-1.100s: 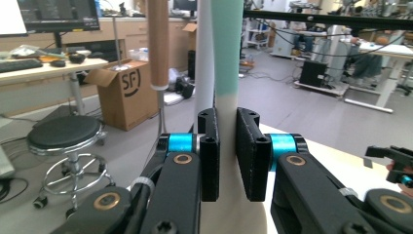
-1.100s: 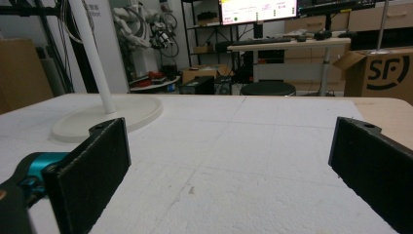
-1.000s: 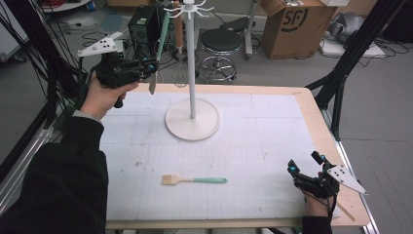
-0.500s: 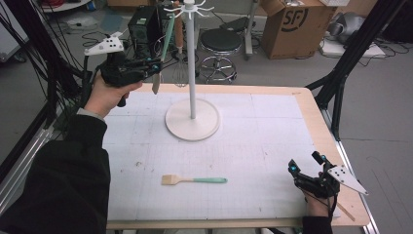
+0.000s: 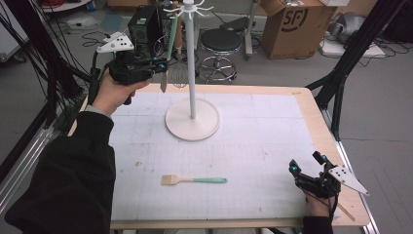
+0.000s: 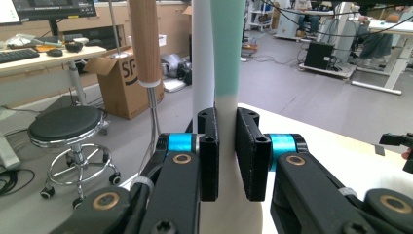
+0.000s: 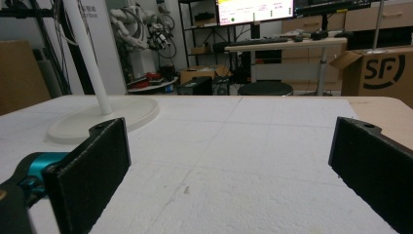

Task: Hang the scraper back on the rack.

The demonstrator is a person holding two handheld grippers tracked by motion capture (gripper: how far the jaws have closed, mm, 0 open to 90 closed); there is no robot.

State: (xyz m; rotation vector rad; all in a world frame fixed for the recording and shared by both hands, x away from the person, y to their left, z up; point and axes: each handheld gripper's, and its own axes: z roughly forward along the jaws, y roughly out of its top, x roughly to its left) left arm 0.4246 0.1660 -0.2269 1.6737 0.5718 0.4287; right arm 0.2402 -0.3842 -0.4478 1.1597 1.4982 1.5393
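A: Item one, spatula (image 5: pixel 166 53), mint handle, pale blade; we log it held upright beside the white stand (image 5: pixel 191 63), handle top up near the hooks, blade hanging below the left claw (image 5: pixel 163 66); location: above the far left of the worktop (image 5: pixel 272 141).

B: Grip? In the left claw view we see both pads closed on the spatula (image 6: pixel 228 73) at the neck, where mint meets pale blade.

A: Handling, as we judge it: light; handle stiff; blade probably flexible and a little slick; best held at the neck or low on the handle, never on the blade, which could bend and slip.

B: Item two, right claw (image 5: pixel 309 168); jaws stand wide apart, nothing between them; resting low at the near right corner of the worktop.

A: Item three, brush (image 5: pixel 194 180), mint handle, lying flat on the worktop, untouched.

B: Change since the earlier pictures: we note the left hand (image 5: pixel 112 92) has carried the spatula a little higher and closer to the stand; right claw and brush unchanged.
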